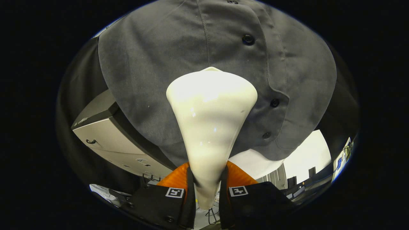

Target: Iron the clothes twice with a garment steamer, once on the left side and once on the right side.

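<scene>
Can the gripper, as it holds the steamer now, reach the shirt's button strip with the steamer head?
Probably yes: the gripper has its jaws shut on the steamer, whose head lies against the shirt beside the buttons.

This looks like a lab or test booth rather than anyone's home. A grey shirt hangs against dark cloth walling, with a plain grey cabinet beside it, its face scuffed and marked. Beyond the shirt's hem stand pale bare walls and dark office-type furniture, and loose cables trail below.
</scene>
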Available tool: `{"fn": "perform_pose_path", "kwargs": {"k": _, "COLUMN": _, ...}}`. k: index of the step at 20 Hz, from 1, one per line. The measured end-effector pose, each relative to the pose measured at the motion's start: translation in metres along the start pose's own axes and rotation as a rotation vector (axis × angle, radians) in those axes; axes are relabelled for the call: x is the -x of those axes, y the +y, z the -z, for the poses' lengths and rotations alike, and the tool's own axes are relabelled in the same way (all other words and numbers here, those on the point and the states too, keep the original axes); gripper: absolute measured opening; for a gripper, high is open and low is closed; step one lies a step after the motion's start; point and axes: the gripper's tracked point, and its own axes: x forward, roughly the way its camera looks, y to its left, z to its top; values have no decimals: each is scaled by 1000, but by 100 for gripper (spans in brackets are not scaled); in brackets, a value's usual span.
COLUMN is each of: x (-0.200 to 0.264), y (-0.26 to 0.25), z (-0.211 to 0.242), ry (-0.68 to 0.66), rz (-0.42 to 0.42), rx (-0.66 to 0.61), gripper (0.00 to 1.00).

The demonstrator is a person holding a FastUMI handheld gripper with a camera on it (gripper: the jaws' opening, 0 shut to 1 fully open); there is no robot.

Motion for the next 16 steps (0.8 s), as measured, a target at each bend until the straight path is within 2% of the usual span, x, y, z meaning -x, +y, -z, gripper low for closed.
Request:
{"fn": "perform_pose_path", "kwargs": {"k": 8, "x": 17, "y": 2, "z": 0, "ry": -5, "rz": 4, "rx": -2, "gripper": 37}}
{"fn": "perform_pose_path", "kwargs": {"k": 16, "x": 79, "y": 3, "z": -64, "ry": -160, "rz": 23, "rx": 11, "gripper": 37}}
